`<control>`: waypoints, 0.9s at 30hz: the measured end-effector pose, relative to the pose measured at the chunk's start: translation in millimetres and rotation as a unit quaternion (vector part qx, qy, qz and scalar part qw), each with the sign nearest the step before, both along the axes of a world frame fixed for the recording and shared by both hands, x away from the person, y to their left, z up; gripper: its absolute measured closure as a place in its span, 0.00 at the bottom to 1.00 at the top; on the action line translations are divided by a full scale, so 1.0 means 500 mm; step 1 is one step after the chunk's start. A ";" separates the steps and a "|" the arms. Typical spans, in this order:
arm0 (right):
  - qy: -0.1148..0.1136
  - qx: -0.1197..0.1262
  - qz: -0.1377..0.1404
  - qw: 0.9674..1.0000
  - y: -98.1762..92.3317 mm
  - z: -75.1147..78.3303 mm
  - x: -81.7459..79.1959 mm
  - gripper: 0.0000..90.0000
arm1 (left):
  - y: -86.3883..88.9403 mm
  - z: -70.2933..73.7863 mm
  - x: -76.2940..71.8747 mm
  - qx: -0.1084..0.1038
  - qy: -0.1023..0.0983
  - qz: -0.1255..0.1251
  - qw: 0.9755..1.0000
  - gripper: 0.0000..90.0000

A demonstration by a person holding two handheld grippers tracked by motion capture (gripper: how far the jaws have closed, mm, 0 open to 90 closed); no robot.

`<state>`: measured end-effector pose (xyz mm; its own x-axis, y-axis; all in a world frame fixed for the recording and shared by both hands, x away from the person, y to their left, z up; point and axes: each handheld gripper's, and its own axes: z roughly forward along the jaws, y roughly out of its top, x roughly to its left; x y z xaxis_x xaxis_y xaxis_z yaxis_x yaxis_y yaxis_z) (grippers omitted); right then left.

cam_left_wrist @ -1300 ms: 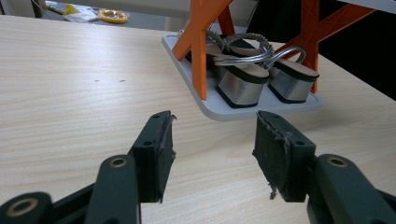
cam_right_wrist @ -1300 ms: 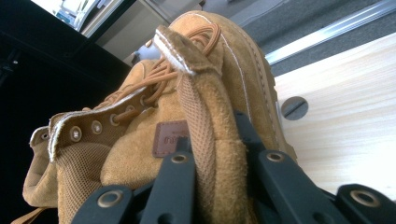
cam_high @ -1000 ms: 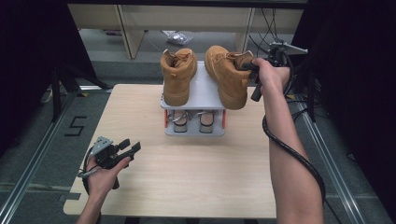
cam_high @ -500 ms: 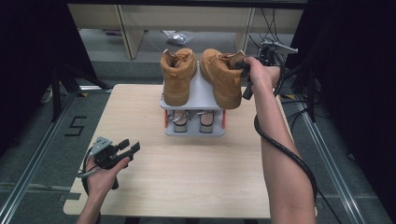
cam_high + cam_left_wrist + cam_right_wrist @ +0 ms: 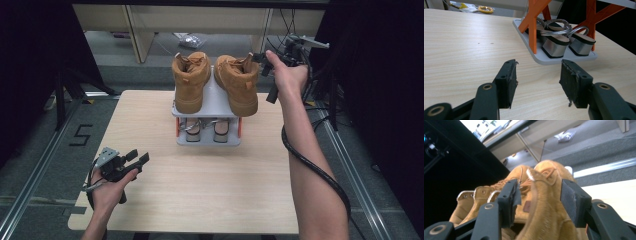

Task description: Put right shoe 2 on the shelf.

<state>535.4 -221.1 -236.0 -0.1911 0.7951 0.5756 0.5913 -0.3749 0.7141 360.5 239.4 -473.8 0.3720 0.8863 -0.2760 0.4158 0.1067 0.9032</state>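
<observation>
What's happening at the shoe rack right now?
A person works two handheld grippers at a wooden table. The right gripper is at the collar of the right tan boot on the grey rack's top shelf; its jaws have just been opening, with the collar between them but not clamped. The left tan boot stands alongside, sandals below. The left gripper rests open, apart from the rack.

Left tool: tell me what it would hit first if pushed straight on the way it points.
Probably the grey shoe rack: the left tool points at its bottom tray's near edge, with bare table between.
</observation>
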 end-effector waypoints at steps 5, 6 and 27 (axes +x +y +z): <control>-0.006 -0.009 0.001 1.000 -0.039 -0.006 -0.020 0.65 | 0.000 0.002 -0.003 0.001 -0.006 0.006 1.000 0.52; 0.002 -0.019 0.002 1.000 -0.056 -0.017 -0.030 0.72 | 0.000 0.002 -0.002 0.000 -0.005 0.005 1.000 0.52; 0.037 -0.101 0.084 0.991 -0.040 -0.181 -0.108 1.00 | -0.005 -0.002 -0.006 0.005 0.000 0.004 1.000 0.52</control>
<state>481.5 -241.3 -326.6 -0.2943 0.8561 0.4249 0.6862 -0.1202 0.7174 357.7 237.1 -474.8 0.3642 0.8922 -0.2672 0.4151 0.1014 0.9041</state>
